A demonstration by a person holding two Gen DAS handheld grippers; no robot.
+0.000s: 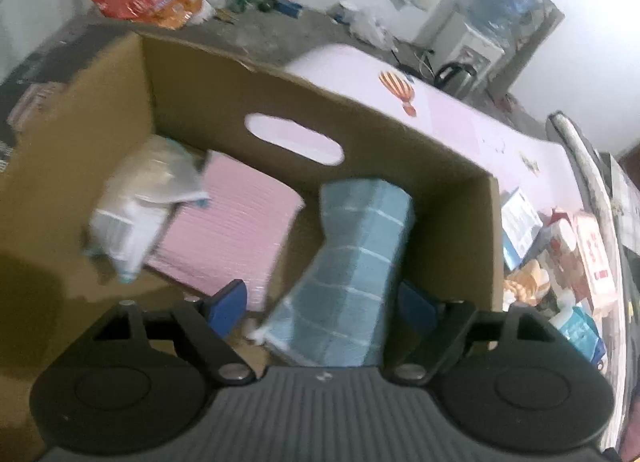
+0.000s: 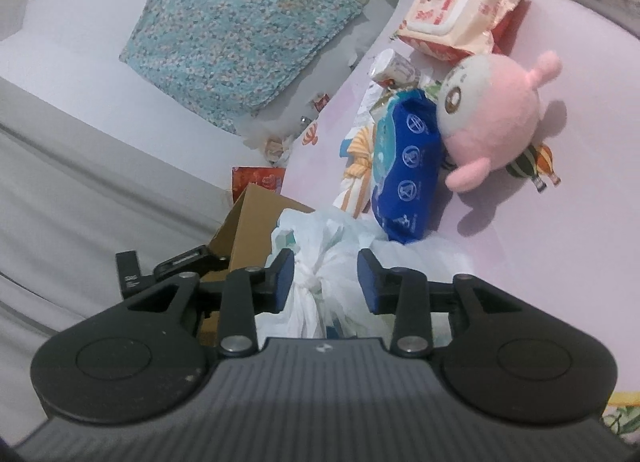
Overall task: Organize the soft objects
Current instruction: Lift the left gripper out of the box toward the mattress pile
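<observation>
In the left wrist view an open cardboard box (image 1: 200, 93) holds a flat pink pack (image 1: 236, 229), a crumpled white pack (image 1: 132, 205) and a blue checked pack (image 1: 356, 262). My left gripper (image 1: 320, 308) hangs over the box with its jaws wide open. The blue pack leans between them, close to the right finger and well apart from the left. In the right wrist view my right gripper (image 2: 326, 282) stands partly open around the knot of a white plastic bag (image 2: 316, 229). The bag brushes the left pad, and a gap shows at the right pad.
On the pink table (image 2: 540, 242) lie a pink plush toy (image 2: 492, 121), a blue wipes pack (image 2: 408, 165) and a beige wipes pack (image 2: 452, 17). The box corner (image 2: 248, 221) stands at the table's left edge. More packs (image 1: 560, 254) lie right of the box.
</observation>
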